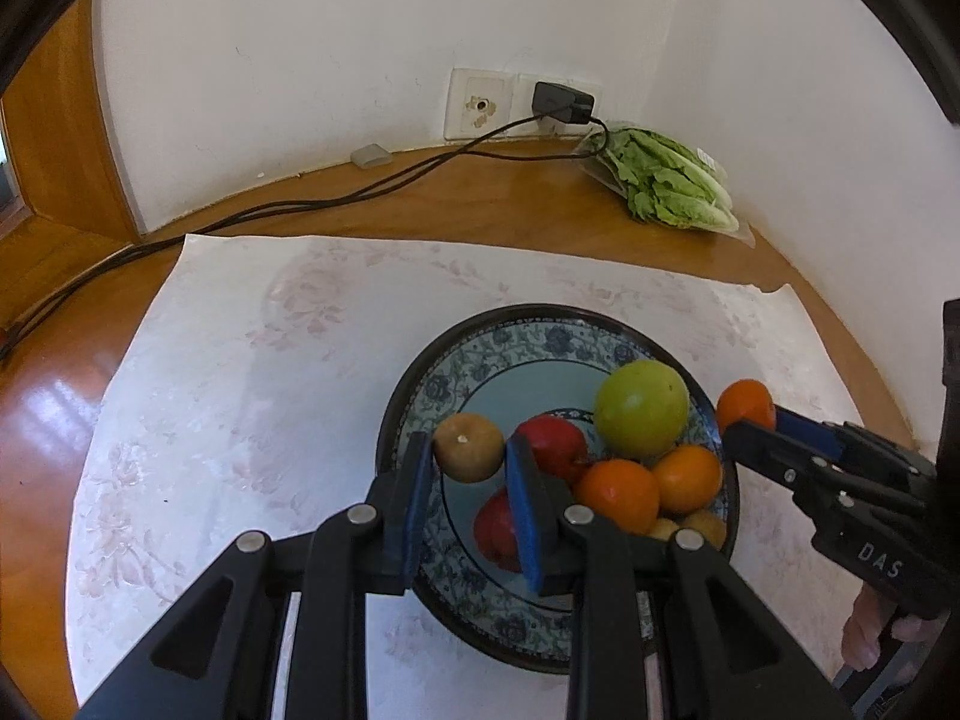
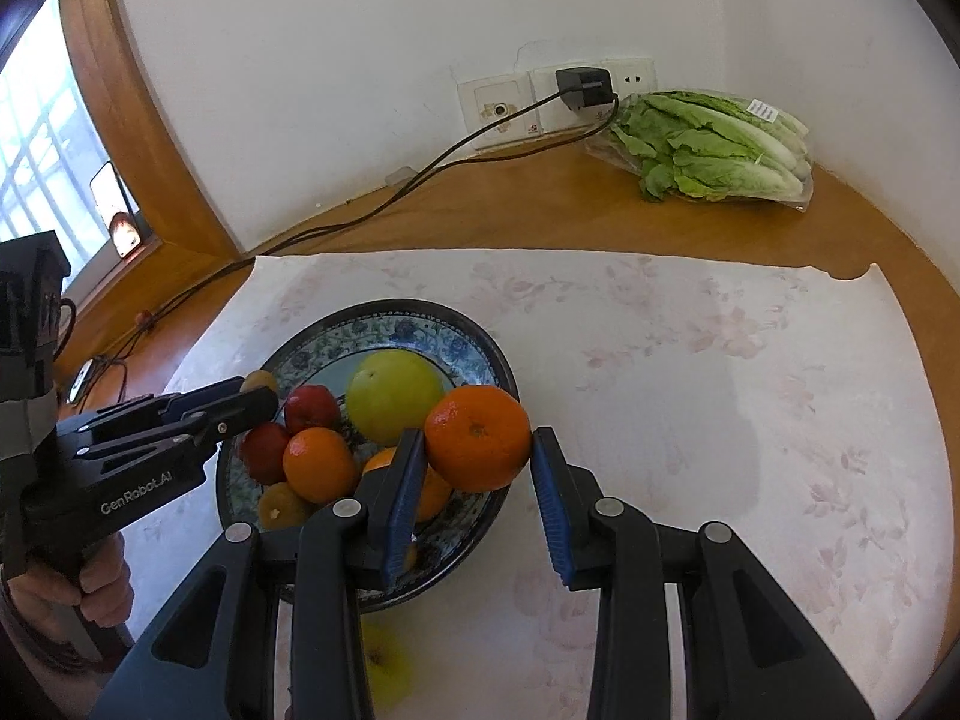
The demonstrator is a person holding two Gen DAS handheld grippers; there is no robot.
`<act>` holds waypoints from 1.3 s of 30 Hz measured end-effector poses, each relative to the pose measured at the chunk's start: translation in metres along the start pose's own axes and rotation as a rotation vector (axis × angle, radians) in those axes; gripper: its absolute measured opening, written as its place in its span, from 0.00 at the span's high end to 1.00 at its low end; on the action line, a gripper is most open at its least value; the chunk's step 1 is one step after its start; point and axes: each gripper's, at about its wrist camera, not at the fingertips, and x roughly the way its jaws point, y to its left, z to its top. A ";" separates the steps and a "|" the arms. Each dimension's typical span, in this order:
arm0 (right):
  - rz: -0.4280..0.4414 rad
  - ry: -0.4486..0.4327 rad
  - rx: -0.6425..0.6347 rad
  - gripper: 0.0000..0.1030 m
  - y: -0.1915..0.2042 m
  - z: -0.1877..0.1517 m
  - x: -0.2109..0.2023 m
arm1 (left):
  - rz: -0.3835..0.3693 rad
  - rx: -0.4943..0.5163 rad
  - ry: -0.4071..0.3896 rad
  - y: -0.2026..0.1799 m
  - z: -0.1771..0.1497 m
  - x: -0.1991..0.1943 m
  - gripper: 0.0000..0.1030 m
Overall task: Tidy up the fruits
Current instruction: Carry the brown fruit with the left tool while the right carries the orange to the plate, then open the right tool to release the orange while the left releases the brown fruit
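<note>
A dark bowl with a blue floral inside (image 1: 498,324) (image 2: 420,309) sits on the white cloth. It holds a green apple (image 1: 642,408) (image 2: 393,396), two red fruits (image 1: 555,444) (image 1: 498,534), oranges (image 1: 618,495) (image 2: 318,465) and small brown fruits (image 2: 279,507). My left gripper (image 1: 469,441) (image 2: 258,394) is shut on a small brown fruit (image 1: 468,453) (image 2: 259,381) above the bowl's left side. My right gripper (image 2: 477,441) (image 1: 753,420) is shut on an orange (image 2: 477,426) (image 1: 744,402) above the bowl's right rim.
A yellow-green apple (image 2: 384,666) lies on the floral cloth (image 1: 270,360) under my right gripper. Bagged lettuce (image 1: 666,186) lies in the table's back corner. A black charger (image 1: 564,102) sits in the wall socket, its cable (image 1: 300,204) trailing left. Walls close in behind.
</note>
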 end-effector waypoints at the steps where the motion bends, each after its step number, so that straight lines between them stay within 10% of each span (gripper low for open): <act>1: 0.003 0.000 0.004 0.64 -0.001 0.000 0.001 | -0.005 -0.002 -0.001 0.000 0.000 0.001 0.75; 23: 0.043 -0.026 -0.042 0.58 0.001 0.000 0.003 | -0.017 0.017 -0.011 -0.002 -0.001 -0.002 0.74; 39: 0.007 -0.050 -0.040 0.58 0.012 -0.017 -0.045 | -0.019 0.039 -0.036 -0.014 -0.015 -0.050 0.54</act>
